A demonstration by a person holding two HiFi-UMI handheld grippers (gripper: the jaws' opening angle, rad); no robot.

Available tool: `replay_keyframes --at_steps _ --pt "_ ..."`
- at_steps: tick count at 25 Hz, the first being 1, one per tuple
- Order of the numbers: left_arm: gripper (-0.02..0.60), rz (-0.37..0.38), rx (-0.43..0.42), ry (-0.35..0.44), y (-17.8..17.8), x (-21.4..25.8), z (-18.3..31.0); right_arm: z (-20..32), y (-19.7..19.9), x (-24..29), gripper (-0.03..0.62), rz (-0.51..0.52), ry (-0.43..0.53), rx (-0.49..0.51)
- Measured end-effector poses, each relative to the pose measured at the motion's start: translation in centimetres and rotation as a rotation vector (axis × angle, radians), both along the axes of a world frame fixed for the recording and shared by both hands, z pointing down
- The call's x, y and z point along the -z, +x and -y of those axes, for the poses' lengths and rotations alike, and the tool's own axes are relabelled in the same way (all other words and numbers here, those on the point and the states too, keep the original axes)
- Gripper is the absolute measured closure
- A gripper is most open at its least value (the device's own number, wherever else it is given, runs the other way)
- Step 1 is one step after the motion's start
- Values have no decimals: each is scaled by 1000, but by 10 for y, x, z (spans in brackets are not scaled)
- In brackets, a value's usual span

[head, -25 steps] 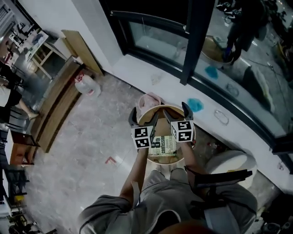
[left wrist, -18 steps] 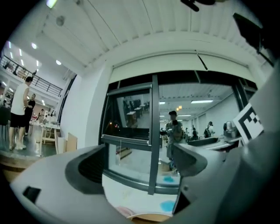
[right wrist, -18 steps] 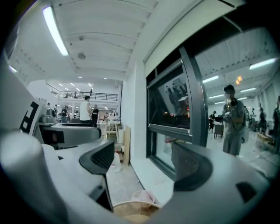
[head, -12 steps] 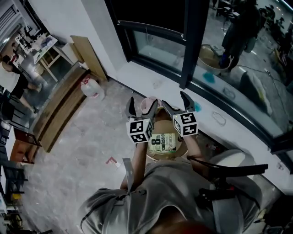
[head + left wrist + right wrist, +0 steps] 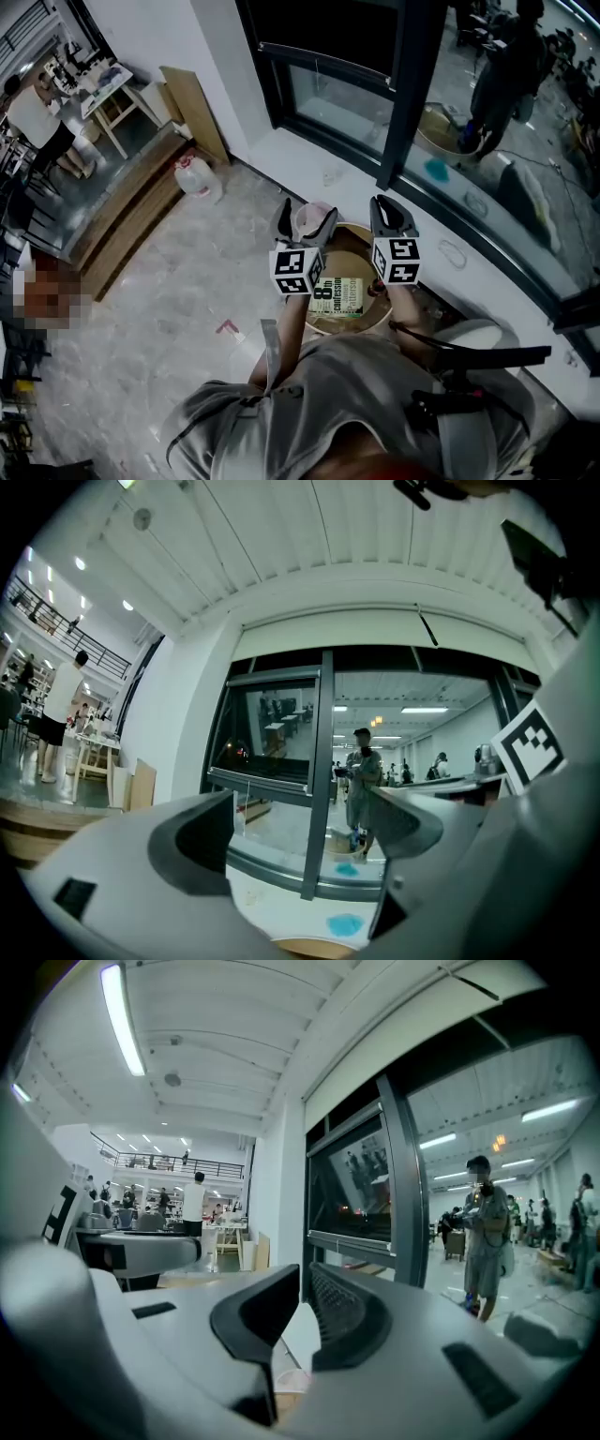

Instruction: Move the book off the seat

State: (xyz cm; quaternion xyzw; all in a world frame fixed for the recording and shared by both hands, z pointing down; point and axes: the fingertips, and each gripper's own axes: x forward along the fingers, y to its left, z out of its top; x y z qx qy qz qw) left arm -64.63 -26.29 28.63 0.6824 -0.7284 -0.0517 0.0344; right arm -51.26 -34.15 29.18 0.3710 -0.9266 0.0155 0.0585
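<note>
In the head view a book (image 5: 337, 296) with a pale green cover lies flat on the round wooden seat (image 5: 361, 251) of a stool. Both grippers hang in the air above the seat, pointing level at the window, and neither touches the book. My left gripper (image 5: 304, 221) is open; in the left gripper view its jaws (image 5: 302, 808) stand wide apart with only the window between them. My right gripper (image 5: 389, 212) is shut; its jaws have just been closing, and in the right gripper view (image 5: 302, 1279) they almost meet with nothing between them.
A pink tub (image 5: 310, 217) stands on the floor just beyond the stool. A white jug (image 5: 198, 176) and leaning boards (image 5: 195, 111) sit at the left wall. The window ledge (image 5: 281, 155) and dark frame post (image 5: 405, 94) are ahead. A white seat (image 5: 469, 334) is at the right.
Both grippers have risen from just over the book to higher above the seat. The right gripper's jaws went from wide apart to shut. The book has not moved.
</note>
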Motion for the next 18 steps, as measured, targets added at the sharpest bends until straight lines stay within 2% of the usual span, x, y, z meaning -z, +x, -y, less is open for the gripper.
replay_keyframes --at_steps 2,3,6,7,8,18 --pt "126 5 -5 -2 1 -1 -2 -2 -1 1 563 15 8 3" --pt "172 7 0 2 1 1 -6 -5 -4 2 572 21 11 12" --pt "437 15 23 24 2 6 -17 -16 -13 4 579 29 21 55" --pt "545 16 26 22 3 6 -19 -19 -16 4 579 31 21 68" --pt "569 18 27 17 3 5 -21 -22 -18 3 579 33 19 78" --pt "569 -5 54 18 -9 5 -35 -36 -31 -1 579 22 12 128"
